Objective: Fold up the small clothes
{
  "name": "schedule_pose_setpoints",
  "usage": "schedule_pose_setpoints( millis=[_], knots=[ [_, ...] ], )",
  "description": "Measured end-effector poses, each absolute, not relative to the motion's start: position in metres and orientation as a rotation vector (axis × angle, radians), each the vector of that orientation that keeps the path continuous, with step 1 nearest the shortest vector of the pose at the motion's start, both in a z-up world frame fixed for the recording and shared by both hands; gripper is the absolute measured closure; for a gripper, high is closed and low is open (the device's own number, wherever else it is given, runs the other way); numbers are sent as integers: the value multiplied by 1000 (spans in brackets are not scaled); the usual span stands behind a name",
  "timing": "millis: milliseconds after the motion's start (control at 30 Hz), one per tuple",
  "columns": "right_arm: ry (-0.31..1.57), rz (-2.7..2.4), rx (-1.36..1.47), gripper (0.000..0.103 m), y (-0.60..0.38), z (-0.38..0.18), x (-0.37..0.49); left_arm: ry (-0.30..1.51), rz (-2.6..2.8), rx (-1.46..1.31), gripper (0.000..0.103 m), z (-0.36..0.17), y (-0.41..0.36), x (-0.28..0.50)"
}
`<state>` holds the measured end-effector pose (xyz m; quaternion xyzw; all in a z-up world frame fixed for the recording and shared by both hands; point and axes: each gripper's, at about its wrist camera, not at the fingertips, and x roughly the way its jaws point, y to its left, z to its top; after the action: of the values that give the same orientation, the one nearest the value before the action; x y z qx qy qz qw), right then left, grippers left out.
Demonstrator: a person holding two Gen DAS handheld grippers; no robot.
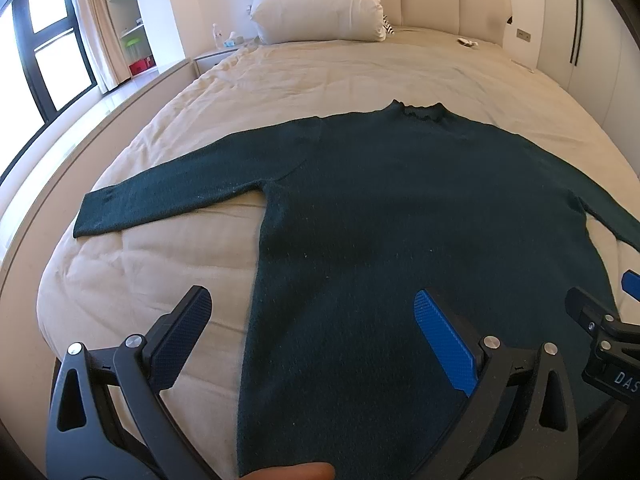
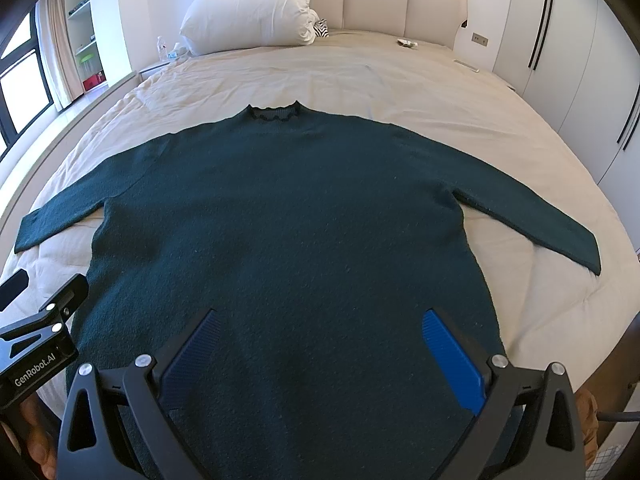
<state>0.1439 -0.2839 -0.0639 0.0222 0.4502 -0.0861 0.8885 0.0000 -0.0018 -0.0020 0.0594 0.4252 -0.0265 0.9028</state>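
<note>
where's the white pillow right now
The white pillow leans against the headboard at the bed's far end, left of centre in both views, well beyond the sweater's collar.

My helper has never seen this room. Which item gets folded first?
Look at the big bed with the white pillow by its headboard. Spread flat near its foot lies the dark green sweater, sleeves out, the only garment there.
</note>
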Motion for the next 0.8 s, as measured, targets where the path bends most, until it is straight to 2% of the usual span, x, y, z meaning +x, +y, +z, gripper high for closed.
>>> schedule_pose_setpoints(
  millis=[800],
  knots=[
    [942,-179,55,0,-282,-68,143,883,-56,119,0,-6,2,-2]
  ],
)
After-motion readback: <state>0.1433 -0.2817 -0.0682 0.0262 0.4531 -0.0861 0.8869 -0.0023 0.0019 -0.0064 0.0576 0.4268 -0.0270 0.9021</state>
